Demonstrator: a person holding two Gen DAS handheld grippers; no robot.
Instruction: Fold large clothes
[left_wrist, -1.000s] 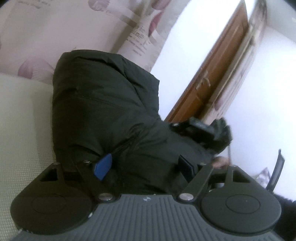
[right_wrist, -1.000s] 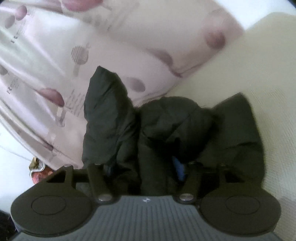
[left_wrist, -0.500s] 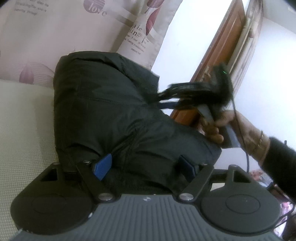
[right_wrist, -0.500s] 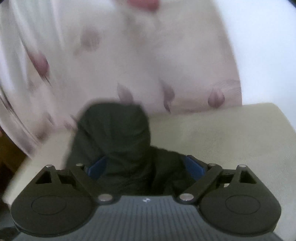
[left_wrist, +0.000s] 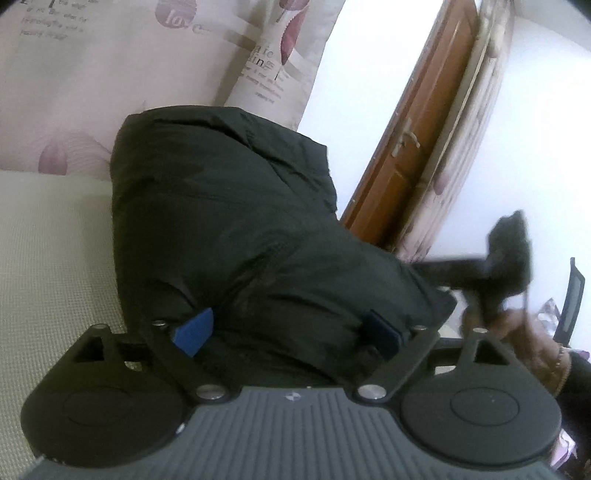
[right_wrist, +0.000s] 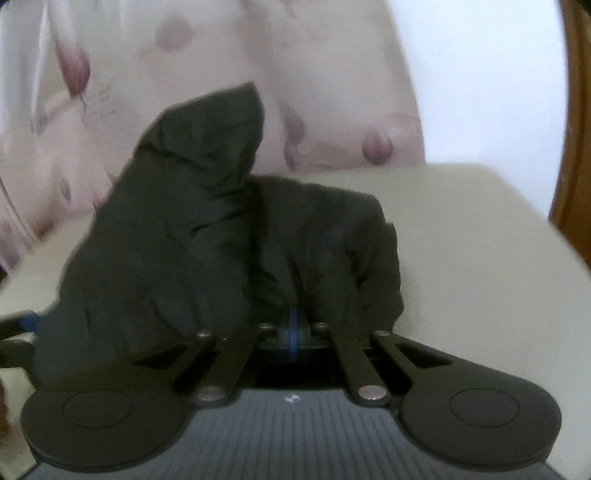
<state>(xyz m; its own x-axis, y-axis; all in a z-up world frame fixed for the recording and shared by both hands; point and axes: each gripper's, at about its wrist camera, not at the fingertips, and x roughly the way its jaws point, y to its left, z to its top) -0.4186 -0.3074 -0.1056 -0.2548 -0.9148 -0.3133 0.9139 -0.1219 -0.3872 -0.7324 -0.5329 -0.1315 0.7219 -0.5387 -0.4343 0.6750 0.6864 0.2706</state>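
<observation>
Right wrist view: black jacket (right_wrist: 207, 236) is being pinched by right gripper (right_wrist: 291, 326) fingers; left gripper (left_wrist: 286, 328) fingers spread wide around it; fabric should be kept taut.

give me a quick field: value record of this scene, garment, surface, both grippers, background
garment: black padded jacket, bunched in a heap, one part sticking up
surface: cream textured mattress, with the jacket lying on it
left gripper: jaws wide apart, jacket bulk between the blue pads, not pinched
right gripper: blue pads together, jacket fabric right at the tips; a pinch cannot be confirmed
background: pink leaf-print curtain, brown wooden door, white wall
</observation>
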